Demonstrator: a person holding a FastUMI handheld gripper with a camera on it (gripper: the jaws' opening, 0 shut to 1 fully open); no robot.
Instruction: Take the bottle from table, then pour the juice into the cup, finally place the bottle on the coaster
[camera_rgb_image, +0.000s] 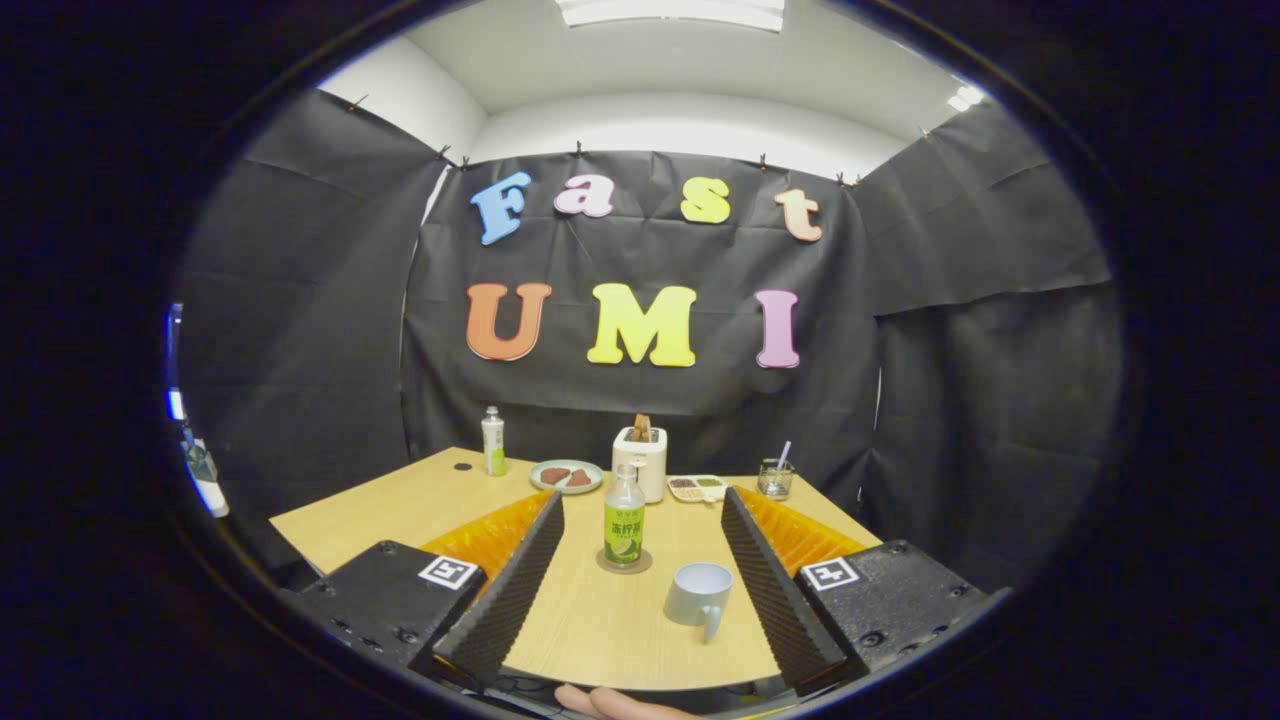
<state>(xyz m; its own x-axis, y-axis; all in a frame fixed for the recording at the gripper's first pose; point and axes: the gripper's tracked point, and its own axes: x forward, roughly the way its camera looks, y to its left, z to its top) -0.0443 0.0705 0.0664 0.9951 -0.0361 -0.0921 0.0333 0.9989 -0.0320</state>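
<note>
A small clear bottle (624, 518) with a green label stands upright on a round coaster (624, 563) on the wooden table (420, 505). It is ahead of my gripper (640, 497), framed by the wide gap between the two fingers and touched by neither. A pale mug (699, 594) with its handle toward me sits nearer, just right of the bottle and inside the right finger (765, 575). The left finger (520, 580) is well clear of both. The gripper is open and holds nothing.
Along the table's far edge stand a taller white-and-green bottle (493, 441), a plate (566, 476) with dark pieces, a white toaster (640, 462), a small divided dish (697, 487) and a glass (775, 478) with a straw. A fingertip (610, 702) shows below the near edge.
</note>
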